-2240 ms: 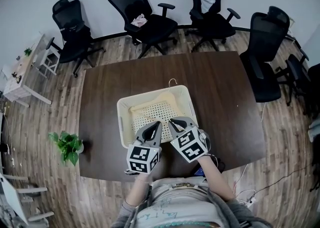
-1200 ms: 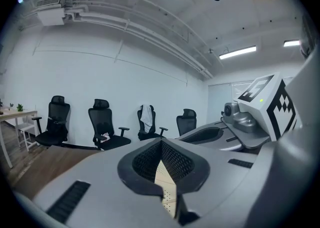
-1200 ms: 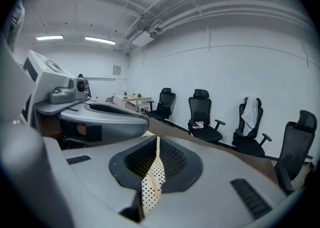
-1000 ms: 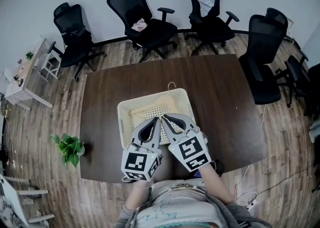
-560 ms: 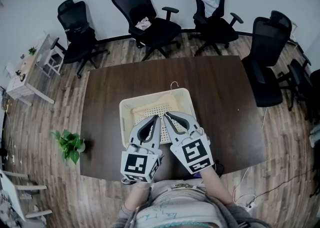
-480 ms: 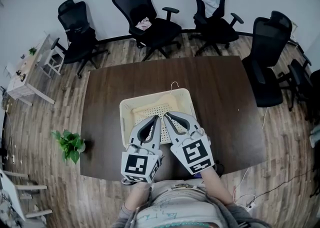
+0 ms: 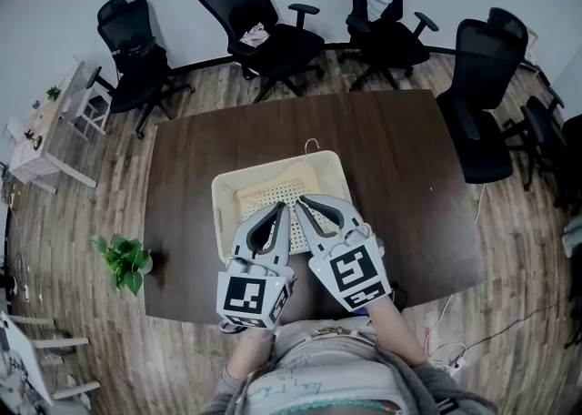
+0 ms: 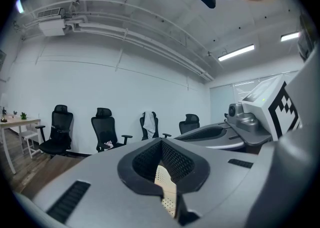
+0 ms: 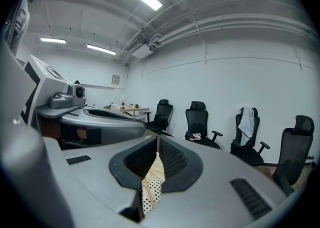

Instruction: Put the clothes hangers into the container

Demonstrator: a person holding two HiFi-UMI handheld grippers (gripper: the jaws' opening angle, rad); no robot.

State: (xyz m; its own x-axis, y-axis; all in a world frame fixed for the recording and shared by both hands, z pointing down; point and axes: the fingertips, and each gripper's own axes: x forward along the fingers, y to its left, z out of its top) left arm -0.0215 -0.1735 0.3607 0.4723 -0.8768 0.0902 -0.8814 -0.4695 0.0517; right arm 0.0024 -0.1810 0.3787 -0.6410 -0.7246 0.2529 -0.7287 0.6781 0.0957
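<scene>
Both tools hang side by side over the near half of the cream perforated plastic basket (image 7: 219, 222). It sits on the dark brown wooden surface (image 7: 409, 186). The left gripper (image 7: 280, 209) has its fingers clenched tip to tip with nothing between them. The right gripper (image 7: 305, 202) is clamped together just as tight, also empty. In each gripper view only the basket's dotted floor shows below the closed fingers.

The pale wooden clothes hanger (image 7: 280, 183) lies inside the basket beyond both sets of fingertips, along the far wall. Its wire hook (image 7: 311, 146) pokes up over the far rim, well ahead of them. I see no other hanger out on the surface, so to my eye the loading looks finished and what remains is a clean retreat.

To do that well, I'd keep the fingers closed and lift them clear before drawing back. That way they don't clip the near rim below them or drag the basket. I'd leave the hook alone, since nudging it could tip the hanger out.

Compared with two seconds back, the two sets of fingertips sit closer together and reach further out over the basket. The basket and hanger lie just as they did then.
</scene>
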